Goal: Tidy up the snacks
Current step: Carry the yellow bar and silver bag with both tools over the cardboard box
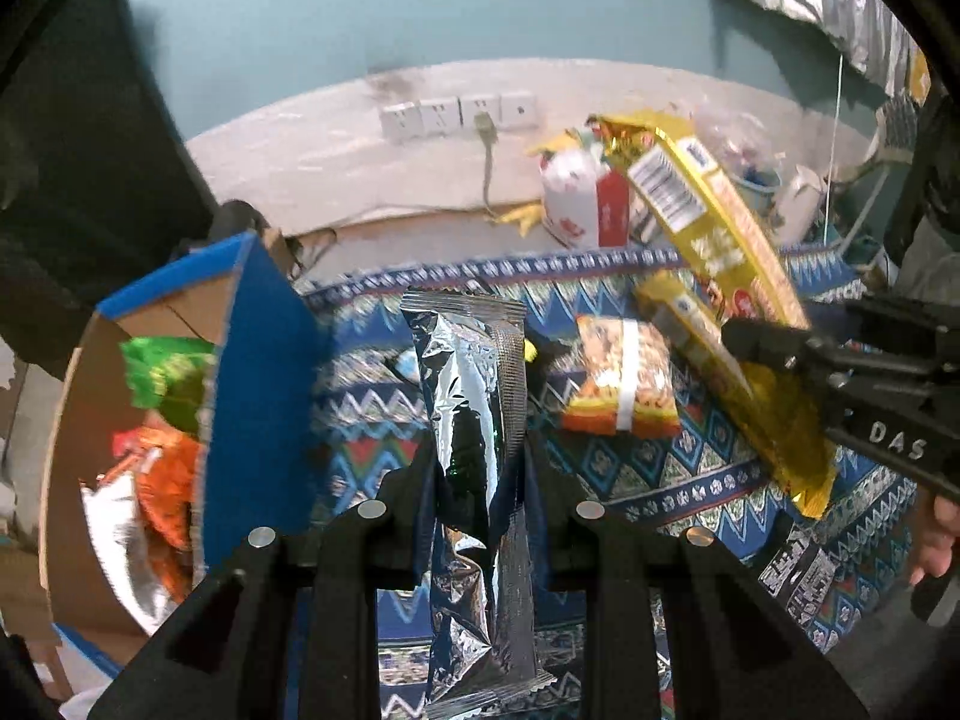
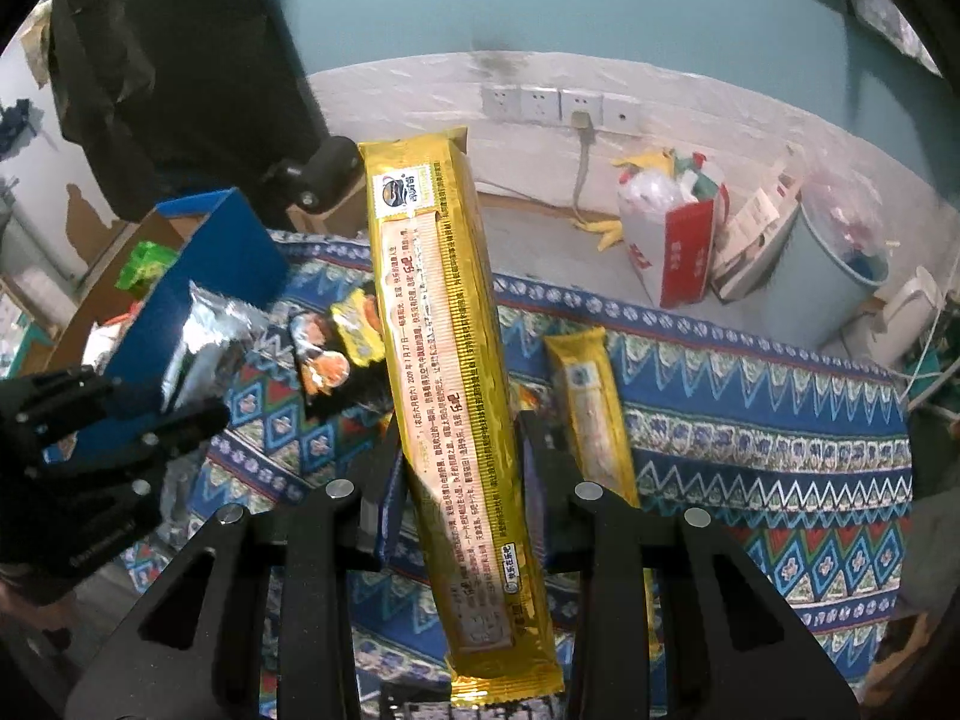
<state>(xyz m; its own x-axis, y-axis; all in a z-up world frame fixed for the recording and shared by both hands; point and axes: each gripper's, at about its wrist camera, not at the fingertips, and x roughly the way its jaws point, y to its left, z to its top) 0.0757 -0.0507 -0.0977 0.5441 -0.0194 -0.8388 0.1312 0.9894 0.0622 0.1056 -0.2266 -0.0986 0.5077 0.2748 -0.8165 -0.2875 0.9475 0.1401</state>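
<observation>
While claws grip — gold packets (image 2: 462,396): two | silver packet (image 1: 474,420): one

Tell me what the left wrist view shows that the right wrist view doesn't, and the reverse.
Only the left wrist view: an orange peanut packet lying on the cloth.

Only the right wrist view: a black and orange snack packet on the cloth.

Both: the left gripper shut on a silver foil packet, the right gripper shut on a long gold packet, the blue cardboard box, a second gold packet, and the patterned cloth.
</observation>
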